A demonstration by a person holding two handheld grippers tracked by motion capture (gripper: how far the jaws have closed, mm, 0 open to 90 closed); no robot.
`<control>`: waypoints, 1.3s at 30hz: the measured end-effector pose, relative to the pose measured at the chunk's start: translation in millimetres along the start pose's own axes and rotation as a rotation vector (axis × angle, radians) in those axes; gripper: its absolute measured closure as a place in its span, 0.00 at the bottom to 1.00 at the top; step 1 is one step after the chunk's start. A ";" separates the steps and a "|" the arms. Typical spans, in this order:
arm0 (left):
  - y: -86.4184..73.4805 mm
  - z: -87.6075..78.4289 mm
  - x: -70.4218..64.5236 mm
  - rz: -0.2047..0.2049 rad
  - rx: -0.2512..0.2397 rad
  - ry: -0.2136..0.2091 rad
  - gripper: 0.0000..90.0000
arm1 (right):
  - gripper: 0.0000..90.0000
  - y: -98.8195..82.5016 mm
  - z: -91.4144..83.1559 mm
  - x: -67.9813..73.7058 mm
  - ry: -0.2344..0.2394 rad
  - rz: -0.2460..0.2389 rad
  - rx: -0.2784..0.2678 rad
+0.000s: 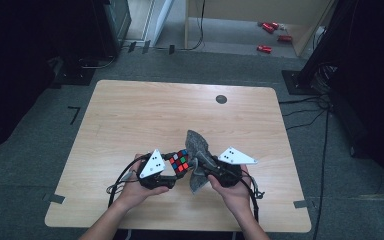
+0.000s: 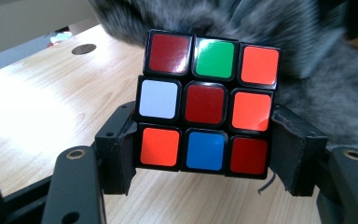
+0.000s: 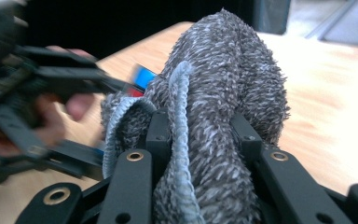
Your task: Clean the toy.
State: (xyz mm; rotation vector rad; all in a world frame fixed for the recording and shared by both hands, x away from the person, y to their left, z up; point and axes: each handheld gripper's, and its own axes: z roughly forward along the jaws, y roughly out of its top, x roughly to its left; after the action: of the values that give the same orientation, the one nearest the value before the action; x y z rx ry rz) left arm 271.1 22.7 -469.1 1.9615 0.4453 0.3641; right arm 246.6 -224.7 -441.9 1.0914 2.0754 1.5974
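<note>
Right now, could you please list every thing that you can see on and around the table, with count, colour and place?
puzzle cube: 1, black with red, orange, green, white and blue stickers, held above the near middle of the table
cloth: 1, grey and fluffy, bunched up right beside the cube
table: 1, light wood, centre of the high view
round cap: 1, dark, in the table top near the far edge
small red items: several, red, on the floor beyond the table; too small to identify
left gripper: 1, black, shut on the puzzle cube
right gripper: 1, black, shut on the cloth
hands: 2, each holding a gripper, at the near edge
</note>
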 end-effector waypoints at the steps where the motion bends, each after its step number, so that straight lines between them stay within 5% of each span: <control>1: 0.0 0.6 -0.9 -0.003 -0.002 -0.006 0.39 | 0.76 3.1 -0.6 4.7 0.016 -0.012 -0.012; 4: 0.1 -0.4 -2.6 0.009 -0.003 -0.003 0.39 | 0.75 7.5 0.2 11.9 0.001 -0.052 -0.016; 10: -0.2 -5.2 3.2 -0.016 -0.016 0.015 0.39 | 0.75 -3.2 4.0 -7.8 -0.047 0.028 0.016; 17: 0.7 -4.4 4.3 -0.046 -0.021 0.017 0.39 | 0.75 10.2 -1.0 24.0 -0.045 -0.100 -0.030; 21: 2.4 -5.1 -1.9 -0.006 -0.031 -0.002 0.39 | 0.75 8.1 0.2 14.9 -0.048 -0.052 -0.029; 25: 4.2 -6.1 1.6 -0.035 -0.041 0.006 0.39 | 0.76 2.1 -2.1 0.7 -0.103 -0.024 -0.013; 29: 3.5 -6.2 1.2 -0.016 -0.031 -0.022 0.39 | 0.75 7.8 -3.3 15.0 -0.047 -0.063 -0.041; 32: 4.4 -7.3 -0.5 -0.010 -0.043 -0.026 0.39 | 0.75 11.8 -2.4 22.8 -0.049 -0.089 -0.053; 39: 7.3 -16.2 6.3 -0.046 -0.098 -0.020 0.39 | 0.75 0.5 -5.4 -4.0 -0.131 0.001 -0.053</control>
State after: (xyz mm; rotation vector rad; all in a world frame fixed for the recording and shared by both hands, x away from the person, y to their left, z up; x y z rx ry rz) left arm 270.5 35.7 -455.4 1.8555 0.4507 0.3304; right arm 246.0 -231.3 -440.4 1.1474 1.9376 1.5291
